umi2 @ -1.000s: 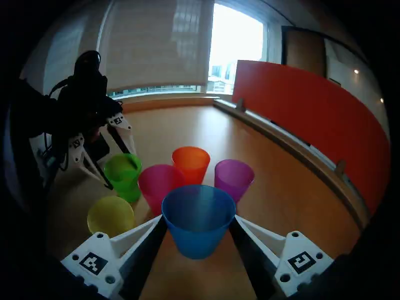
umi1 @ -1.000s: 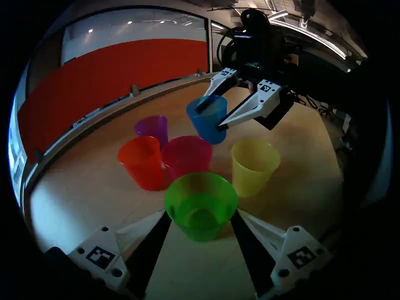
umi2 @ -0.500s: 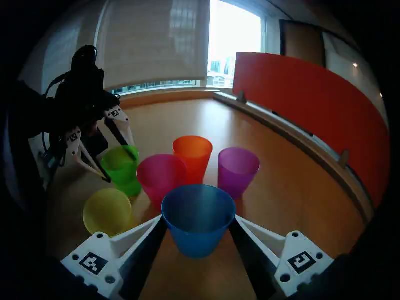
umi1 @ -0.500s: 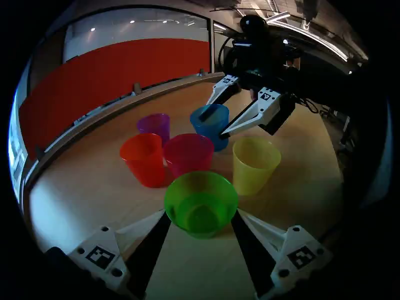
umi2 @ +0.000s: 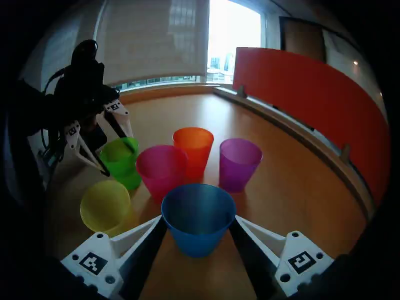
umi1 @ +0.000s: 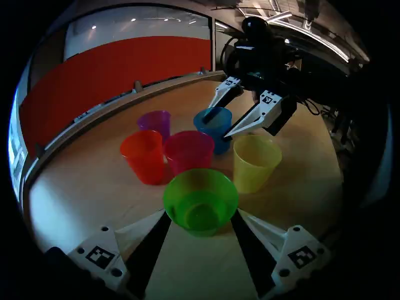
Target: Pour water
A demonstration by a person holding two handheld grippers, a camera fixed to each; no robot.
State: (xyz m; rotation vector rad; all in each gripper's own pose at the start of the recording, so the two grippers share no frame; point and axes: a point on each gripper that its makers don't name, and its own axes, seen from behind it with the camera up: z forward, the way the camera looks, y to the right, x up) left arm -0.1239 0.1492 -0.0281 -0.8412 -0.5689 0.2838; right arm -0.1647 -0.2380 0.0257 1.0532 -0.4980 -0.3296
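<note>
1. At the bottom centre of the left gripper view, the left gripper [umi1: 201, 214] is grasping the green cup [umi1: 200, 195], with one finger pressing on each side of its wall.
2. The green cup is standing upright, its long axis running vertically and its mouth pointing up. I cannot tell whether it is holding water.
3. At the bottom centre of the right gripper view, the right gripper [umi2: 198, 222] is clenching the blue cup [umi2: 198, 220] the same way. That cup is also sitting upright with its mouth pointing up.
4. Just beyond the green cup in the left gripper view, the pink cup [umi1: 189, 151] is standing in the middle of the frame. The orange cup [umi1: 144, 156] is touching it on the left, and the yellow cup [umi1: 254, 161] is standing near it on the right.
5. Farther back, the purple cup [umi1: 155, 125] is standing above the orange one.
6. All six cups are clustering together on the wooden table [umi1: 90, 190], and each one's mouth is facing up.
7. In the upper left of the left gripper view, a red panel [umi1: 100, 75] is running along the far edge of the table.
8. At the top centre of the right gripper view, a bright window [umi2: 232, 40] is glowing.
</note>
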